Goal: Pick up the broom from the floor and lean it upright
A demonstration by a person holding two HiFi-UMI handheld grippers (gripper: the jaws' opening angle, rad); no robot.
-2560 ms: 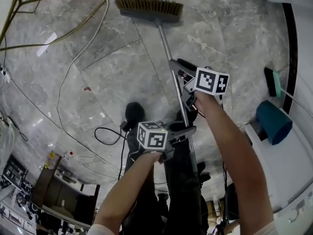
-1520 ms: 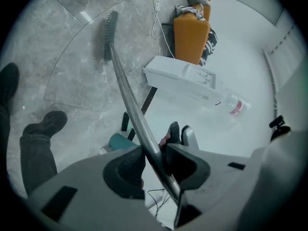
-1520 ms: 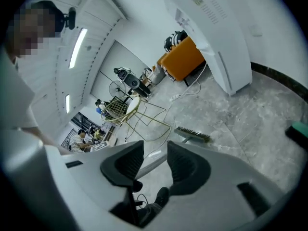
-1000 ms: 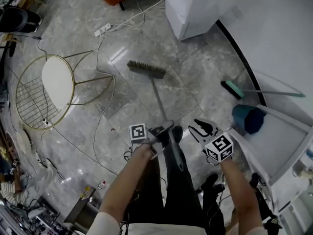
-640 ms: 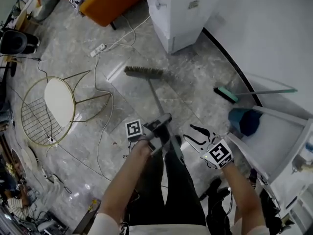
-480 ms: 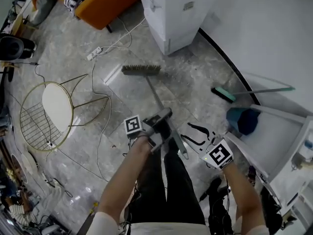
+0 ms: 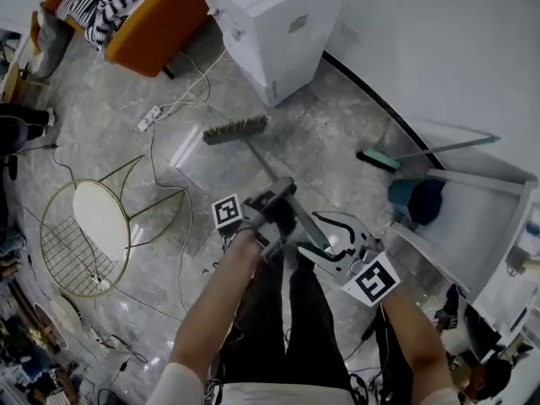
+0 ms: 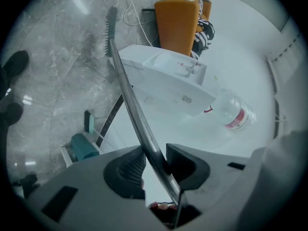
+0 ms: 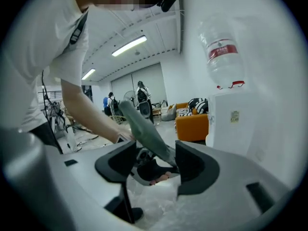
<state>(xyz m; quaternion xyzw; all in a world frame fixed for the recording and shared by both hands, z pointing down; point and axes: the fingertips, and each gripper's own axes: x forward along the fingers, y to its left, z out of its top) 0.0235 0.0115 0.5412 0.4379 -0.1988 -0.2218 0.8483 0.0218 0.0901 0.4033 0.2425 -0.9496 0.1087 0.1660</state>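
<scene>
While the broom (image 7: 236, 130) has its handle end raised off the floor, nothing but a claw bears it, so the lift looks about half done and the leaning is wholly left. Its head sits low, just in front of the white water dispenser (image 7: 272, 24) (whether the bristles touch the floor I cannot tell). The shaft slants away from the dispenser, up toward the person. The left gripper (image 7: 278, 199) is clamped on the shaft partway along, both ribbed pads pressing the metal. The right gripper (image 7: 325, 239), farther from the dispenser than the left one, has just been opening its jaws to their widest. The handle's top end passes between them, pressed by neither pad. The broom has a long flat head of brownish bristles on a thin, shiny metal shaft, with a dull grey-green grip at the top.
</scene>
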